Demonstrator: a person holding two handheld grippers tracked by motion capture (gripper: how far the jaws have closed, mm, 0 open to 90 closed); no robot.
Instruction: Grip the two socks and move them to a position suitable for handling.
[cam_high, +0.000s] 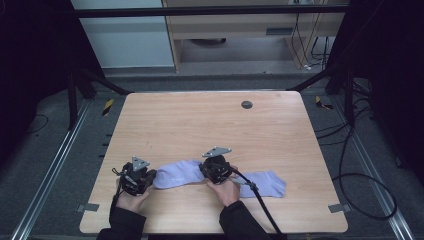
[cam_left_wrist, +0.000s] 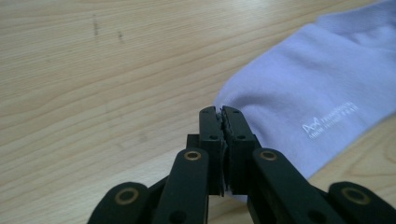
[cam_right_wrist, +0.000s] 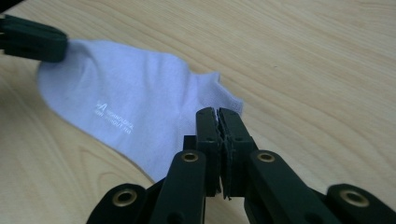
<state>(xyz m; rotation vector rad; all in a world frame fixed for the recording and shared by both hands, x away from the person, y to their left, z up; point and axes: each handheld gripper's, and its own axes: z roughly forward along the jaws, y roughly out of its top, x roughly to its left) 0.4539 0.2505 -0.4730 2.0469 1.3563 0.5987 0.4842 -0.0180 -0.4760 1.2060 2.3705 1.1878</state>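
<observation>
A lavender sock lies flat near the table's front edge, white lettering on its foot. My left gripper sits at the sock's left end. In the left gripper view its jaws are shut, tips at the sock's rounded edge, and seem to pinch it. My right gripper is over the sock's middle. Its jaws are shut too, tips on the heel edge of the sock. The sock's other part runs right, past the hand. The left gripper's jaw touches the sock's far end.
The wooden table has a small dark round grommet near its far edge. A black cable trails from the right gripper over the front edge. Black frame posts and floor cables surround the table.
</observation>
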